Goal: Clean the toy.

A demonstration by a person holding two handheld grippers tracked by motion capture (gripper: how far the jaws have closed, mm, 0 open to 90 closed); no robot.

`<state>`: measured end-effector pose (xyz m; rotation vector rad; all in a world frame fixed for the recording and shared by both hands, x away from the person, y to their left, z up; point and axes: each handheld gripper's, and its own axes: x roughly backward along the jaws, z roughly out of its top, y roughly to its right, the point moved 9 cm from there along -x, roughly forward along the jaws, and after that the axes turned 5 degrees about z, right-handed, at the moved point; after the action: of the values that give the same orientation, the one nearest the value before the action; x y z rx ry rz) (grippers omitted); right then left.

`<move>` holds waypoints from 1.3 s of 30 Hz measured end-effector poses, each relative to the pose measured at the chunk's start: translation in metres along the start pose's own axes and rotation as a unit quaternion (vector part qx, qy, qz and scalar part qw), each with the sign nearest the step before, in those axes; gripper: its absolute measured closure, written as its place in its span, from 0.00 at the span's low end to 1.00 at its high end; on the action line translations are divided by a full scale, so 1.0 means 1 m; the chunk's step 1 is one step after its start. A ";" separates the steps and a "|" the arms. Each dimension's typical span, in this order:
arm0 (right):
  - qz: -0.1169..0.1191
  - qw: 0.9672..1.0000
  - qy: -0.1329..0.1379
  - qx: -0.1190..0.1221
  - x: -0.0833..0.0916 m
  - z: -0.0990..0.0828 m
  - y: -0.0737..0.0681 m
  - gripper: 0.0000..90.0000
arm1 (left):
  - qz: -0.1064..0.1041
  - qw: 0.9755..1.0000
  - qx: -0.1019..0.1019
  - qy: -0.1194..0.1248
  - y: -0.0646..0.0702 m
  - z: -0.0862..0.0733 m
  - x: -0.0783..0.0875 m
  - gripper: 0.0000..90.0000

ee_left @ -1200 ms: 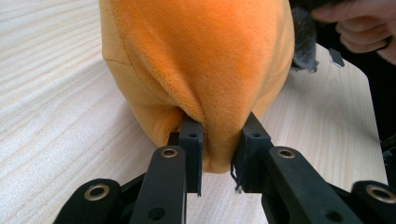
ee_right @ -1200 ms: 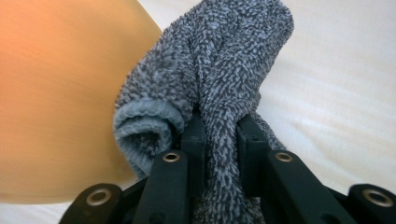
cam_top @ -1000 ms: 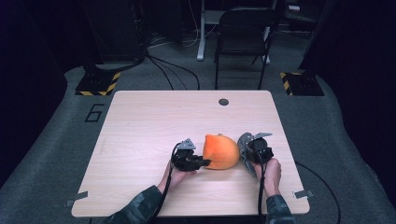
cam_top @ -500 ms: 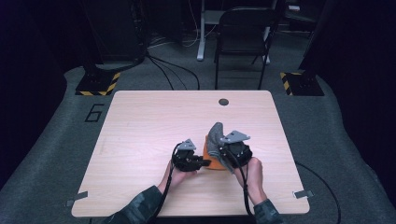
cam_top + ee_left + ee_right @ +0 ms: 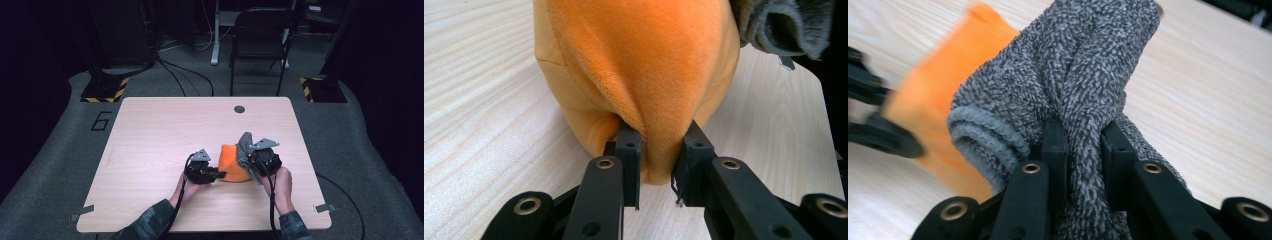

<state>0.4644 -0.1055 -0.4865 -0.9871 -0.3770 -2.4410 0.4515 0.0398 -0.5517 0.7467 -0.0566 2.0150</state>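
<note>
Since a second ago, right gripper [image 5: 253, 159] has come in from the right side of the orange plush and up over it, carrying the grey cloth along; left gripper [image 5: 214, 175] has kept its place.

Jaws, right: closed on a pinched fold of the grey towel [image 5: 1083, 75]. Cloth bunches up between the two black jaws and hangs down on both sides, rolled hem at lower left in the right gripper view. In the high view the towel [image 5: 244, 147] stands up as a narrow strip beside the gripper.

Jaws, left: closed on a ridge of the orange plush [image 5: 644, 65], low down near the table top. Fabric is squeezed narrow between the jaws and bulges wide above them.

Position: orange plush [image 5: 233, 162] sits on the table [image 5: 160, 130] between the two grippers, toward the near right part of the top. Towel is touching it or just over its right flank; cannot tell which.

Handling, judged: both pieces soft and light, no stiffness; they drape and fold under their own weight. Terry loops and plush pile give the jaws plenty of friction, so slipping is unlikely, but a shallow pinch can pull out. Best hold is a deep bite on a fold or the thick hem. Nothing fragile.

Further out: dark floor, a chair [image 5: 260, 35] beyond the table, a round hole [image 5: 239, 109] near the far edge.
</note>
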 end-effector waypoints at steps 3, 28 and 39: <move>-0.008 1.000 -0.013 -0.018 -0.006 -0.009 0.012 0.85 | 0.001 1.000 0.001 0.001 0.000 0.000 0.000 0.84; -0.033 0.996 -0.034 -0.072 0.003 -0.025 0.056 0.86 | 0.002 1.000 0.002 0.000 0.000 -0.001 -0.001 0.84; 0.002 1.000 -0.021 0.002 -0.009 0.000 -0.007 0.87 | 0.006 1.000 0.001 -0.004 -0.002 -0.002 -0.002 0.82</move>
<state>0.4662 -0.0968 -0.4935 -1.0371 -0.3950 -2.4189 0.4527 0.0403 -0.5550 0.7584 -0.0633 2.0232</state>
